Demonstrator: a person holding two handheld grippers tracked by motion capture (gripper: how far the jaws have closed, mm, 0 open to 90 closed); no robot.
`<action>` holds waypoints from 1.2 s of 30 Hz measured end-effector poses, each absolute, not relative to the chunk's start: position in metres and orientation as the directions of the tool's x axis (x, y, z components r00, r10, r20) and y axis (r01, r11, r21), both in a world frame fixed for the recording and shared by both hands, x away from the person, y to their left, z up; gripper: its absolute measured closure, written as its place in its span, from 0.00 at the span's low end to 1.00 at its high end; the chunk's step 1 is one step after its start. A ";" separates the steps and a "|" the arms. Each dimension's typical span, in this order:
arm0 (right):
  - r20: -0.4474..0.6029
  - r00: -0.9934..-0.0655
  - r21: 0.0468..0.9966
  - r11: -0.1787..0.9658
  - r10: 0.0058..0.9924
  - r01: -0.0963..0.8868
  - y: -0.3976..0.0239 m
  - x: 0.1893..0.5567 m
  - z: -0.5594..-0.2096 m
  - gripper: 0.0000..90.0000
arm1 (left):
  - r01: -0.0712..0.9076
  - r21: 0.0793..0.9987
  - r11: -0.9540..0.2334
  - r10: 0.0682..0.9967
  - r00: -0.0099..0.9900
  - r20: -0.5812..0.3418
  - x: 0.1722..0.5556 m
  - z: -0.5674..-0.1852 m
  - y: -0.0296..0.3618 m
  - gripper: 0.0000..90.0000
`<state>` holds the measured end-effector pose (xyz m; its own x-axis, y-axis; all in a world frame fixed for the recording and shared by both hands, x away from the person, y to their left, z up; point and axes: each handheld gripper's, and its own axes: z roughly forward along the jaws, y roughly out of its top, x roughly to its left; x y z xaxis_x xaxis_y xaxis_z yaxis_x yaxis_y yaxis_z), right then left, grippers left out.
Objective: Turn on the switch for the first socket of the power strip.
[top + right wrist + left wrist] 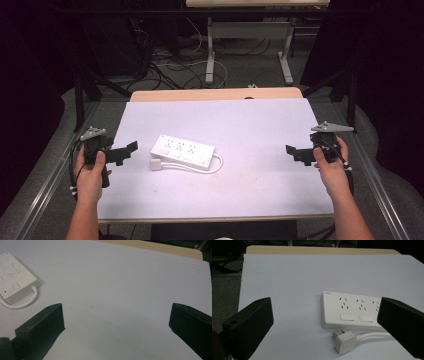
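Observation:
A white power strip (182,150) lies flat on the white table top (250,120), left of centre. Its white plug (156,164) rests unplugged at the strip's near left corner, and the cord (212,167) loops back from the strip's right end. My left gripper (125,153) hovers at the table's left edge, open, jaws pointing at the strip. Its own view has the strip (347,311) and plug (344,341) between and beyond the wide jaws. My right gripper (296,154) is open near the right edge, with the strip (12,280) far off at upper left.
A wooden strip (215,94) borders the table's far side. Metal rails (47,180) run along both sides of the table. Beyond it, cables (170,65) sprawl on the floor around another desk's legs (210,55). Bare white surface (120,285) lies ahead of the right gripper.

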<state>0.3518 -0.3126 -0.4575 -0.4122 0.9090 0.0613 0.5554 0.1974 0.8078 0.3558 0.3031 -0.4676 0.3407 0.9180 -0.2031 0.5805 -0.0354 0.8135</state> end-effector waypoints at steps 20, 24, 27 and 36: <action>0.070 -0.409 0.806 0.190 0.910 0.561 -0.311 0.354 -0.460 0.00 | 0.585 0.811 0.001 0.918 0.320 -0.232 0.352 -0.482 0.319 0.00; 0.064 -0.401 0.809 0.188 0.914 0.556 -0.312 0.355 -0.461 0.00 | 0.583 0.812 0.033 0.915 0.308 -0.259 0.353 -0.486 0.321 0.00; 0.066 -0.407 0.805 0.192 0.911 0.561 -0.313 0.355 -0.461 0.00 | 0.587 0.809 0.023 0.917 0.309 -0.251 0.353 -0.486 0.323 0.00; 0.069 -0.400 0.800 0.189 0.914 0.570 -0.313 0.356 -0.462 0.00 | 0.597 0.802 0.030 0.920 0.297 -0.255 0.354 -0.489 0.322 0.00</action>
<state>0.3555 -0.3134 -0.4624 -0.3995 0.9141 0.0688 0.5697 0.1888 0.7999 0.3536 0.3219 -0.4889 0.2972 0.9201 -0.2554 0.5968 0.0298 0.8018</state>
